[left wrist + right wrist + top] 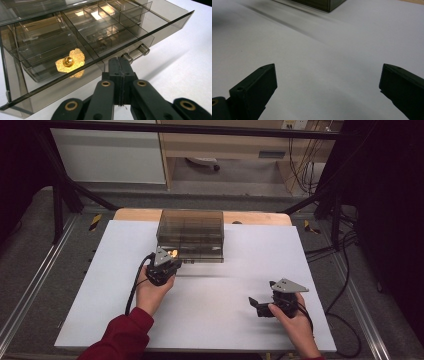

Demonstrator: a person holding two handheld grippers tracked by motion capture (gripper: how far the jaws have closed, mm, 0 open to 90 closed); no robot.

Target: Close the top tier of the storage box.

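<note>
While its two black jaws are pressed fully together, the left gripper [119, 65] sits at the clear handle [136, 52] on the front of the smoky transparent plastic drawer box [190, 234]; whether the handle is pinched I cannot tell. The left gripper view shows a gold crumpled-foil pin [70, 62] in a front compartment of the box. Right of the box, well apart, the right gripper [261, 304] holds its jaws wide over the bare white table sheet [215, 310], gripping nothing.
</note>
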